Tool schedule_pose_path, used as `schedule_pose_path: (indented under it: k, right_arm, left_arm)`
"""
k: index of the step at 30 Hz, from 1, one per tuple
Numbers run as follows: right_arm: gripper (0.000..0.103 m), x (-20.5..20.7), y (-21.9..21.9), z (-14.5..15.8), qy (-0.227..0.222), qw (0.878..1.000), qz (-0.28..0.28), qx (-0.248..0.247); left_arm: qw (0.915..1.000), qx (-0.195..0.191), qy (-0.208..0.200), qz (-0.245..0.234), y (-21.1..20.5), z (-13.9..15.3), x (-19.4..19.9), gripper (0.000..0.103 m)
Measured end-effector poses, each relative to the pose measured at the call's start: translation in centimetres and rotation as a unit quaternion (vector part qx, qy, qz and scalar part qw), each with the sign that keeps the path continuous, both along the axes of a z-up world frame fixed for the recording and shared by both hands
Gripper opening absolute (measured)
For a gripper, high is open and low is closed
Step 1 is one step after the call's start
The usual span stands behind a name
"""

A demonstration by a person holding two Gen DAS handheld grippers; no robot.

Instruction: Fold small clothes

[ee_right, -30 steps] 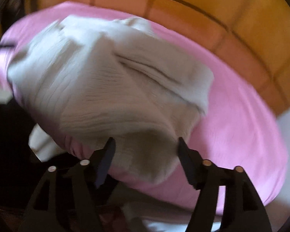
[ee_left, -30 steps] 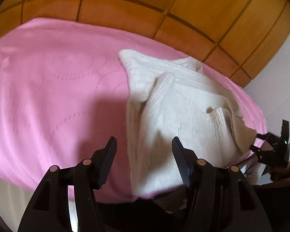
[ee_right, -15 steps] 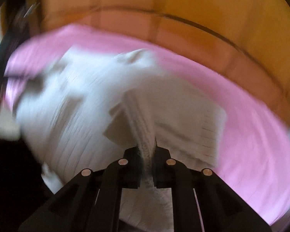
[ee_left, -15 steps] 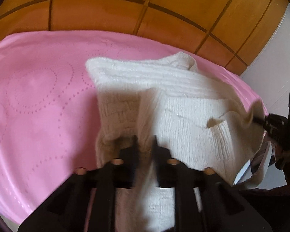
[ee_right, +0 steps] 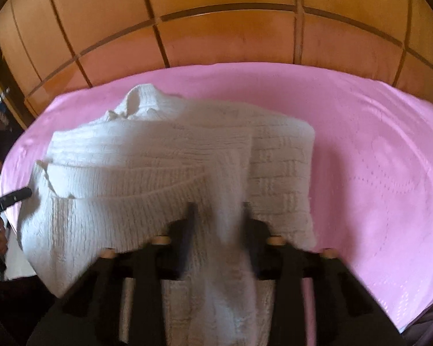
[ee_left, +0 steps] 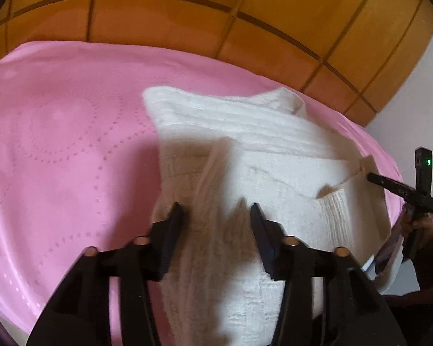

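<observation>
- Wood-panelled wall (ee_left: pixel 187 23), amber with dark seams, closes the background in both wrist views.
- Bed under a pink bedcover (ee_left: pixel 57 158) stitched with dotted circles; it serves as the folding place and lies bare on all sides of the garment.
- Cream knitted sweater (ee_left: pixel 274 150), the task's thing: it lies on the bedcover close to the near edge, collar (ee_right: pixel 141 101) toward the wall, one sleeve already laid across the body, and the hem seems to hang over the edge.
- Right claw (ee_right: pixel 216 216): a second ago it was spread wide above the knit; now it is clenched on a bunched fold of the sweater, though blur softens its fingers. The grasp is probably set for carrying that part over.
- Left claw (ee_left: pixel 215 216): wide a second ago, pinched on the knit half a second ago, its jaws have just been opening. A ridge of sweater lies between them, but the pads do not appear to press it, so it reads as released. Judged so, this side needs a fresh grasp before both sides can move together.
- Person's hand (ee_left: pixel 418 225), in a dark sleeve, holds the right claw at the bed's corner.
- Ribbed cuff (ee_left: pixel 366 164) lies loose just beside that claw's finger; it may drag and spoil the fold.
- Green lamp (ee_left: pixel 428 161) is lit on the right claw's body.
</observation>
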State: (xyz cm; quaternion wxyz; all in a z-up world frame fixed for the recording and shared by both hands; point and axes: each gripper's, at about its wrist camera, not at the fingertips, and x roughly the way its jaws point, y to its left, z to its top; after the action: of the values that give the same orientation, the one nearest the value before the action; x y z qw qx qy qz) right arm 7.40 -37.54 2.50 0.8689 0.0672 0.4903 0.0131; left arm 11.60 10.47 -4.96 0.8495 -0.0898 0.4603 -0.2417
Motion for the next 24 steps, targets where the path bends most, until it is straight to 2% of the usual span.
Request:
schedule_pose_path:
  k: [2,3,8,12,14,18,21,24]
  right_arm:
    - [0.008,-0.7,0.5,0.3,-0.001,1.000,0.012,-0.016]
    - [0.007,-1.0,0.7,0.7,-0.006,1.000,0.017,-0.019]
    - [0.007,-2.5,0.5,4.6,-0.052,0.999,0.012,0.002]
    - [0.006,-1.7,-0.5,6.8,-0.085,0.996,-0.007,0.029]
    - [0.006,-0.2,-1.2,7.4,-0.097,0.995,-0.021,0.032]
    - [0.006,3.6,-3.1,7.5,-0.104,0.992,-0.057,0.041]
    - [0.006,6.5,-4.7,6.4,-0.093,0.991,-0.085,0.047]
    - [0.006,9.4,-5.7,4.0,-0.063,0.991,-0.107,0.044]
  left_arm:
    - [0.9998,0.012,-0.009,-0.012,-0.3,0.2,-0.5,0.009]
    - [0.9995,0.021,-0.017,-0.014,-0.3,0.3,-0.8,0.007]
    - [0.9993,-0.009,-0.037,0.001,1.7,2.4,-2.2,0.005]
    - [0.9977,-0.043,-0.049,0.018,2.6,4.2,-1.4,0.005]
    - [0.9966,-0.054,-0.058,0.024,2.4,5.1,-0.1,0.005]
    - [0.9951,-0.049,-0.074,0.044,1.9,6.6,3.7,0.005]
    - [0.9953,-0.048,-0.055,0.063,1.3,6.3,7.7,0.004]
    - [0.9968,-0.017,-0.023,0.075,-0.1,4.6,11.2,0.004]
